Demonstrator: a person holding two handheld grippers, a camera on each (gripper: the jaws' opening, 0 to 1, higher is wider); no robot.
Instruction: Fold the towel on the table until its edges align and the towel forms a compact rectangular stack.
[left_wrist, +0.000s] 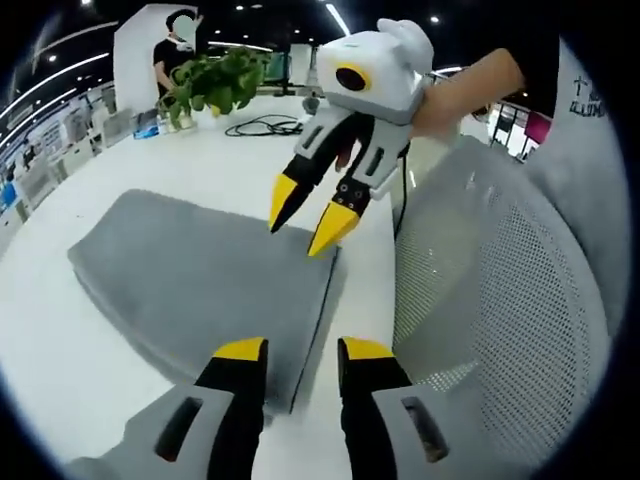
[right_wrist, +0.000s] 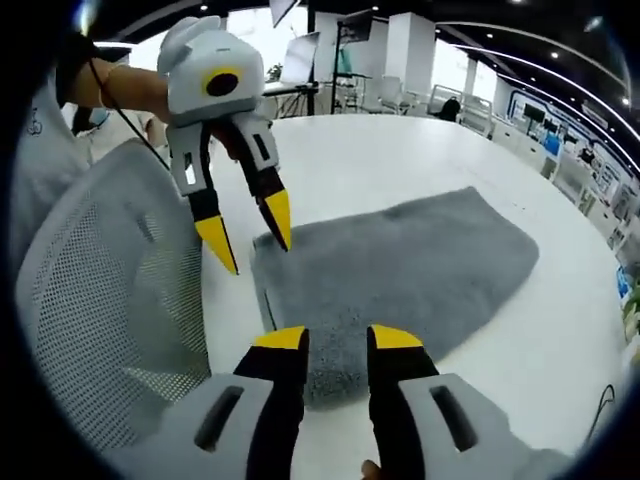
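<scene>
A grey towel (left_wrist: 200, 270) lies flat on the white table (left_wrist: 60, 350); its edge closest to the chair looks doubled. My left gripper (left_wrist: 303, 352) stands open over the towel's near corner, nothing between its jaws. The right gripper (left_wrist: 303, 232), held by a hand, points its open yellow tips down at the far corner on the same edge. In the right gripper view the towel (right_wrist: 400, 270) spreads to the right, my right gripper (right_wrist: 340, 342) is open above one corner, and the left gripper (right_wrist: 253, 250) hangs open over the other corner.
A white mesh chair (left_wrist: 500, 280) stands close along the table edge by both grippers, also seen as the chair (right_wrist: 110, 300). A potted plant (left_wrist: 215, 80) and a black cable (left_wrist: 265, 125) lie at the table's far side. A person (left_wrist: 175, 50) stands behind.
</scene>
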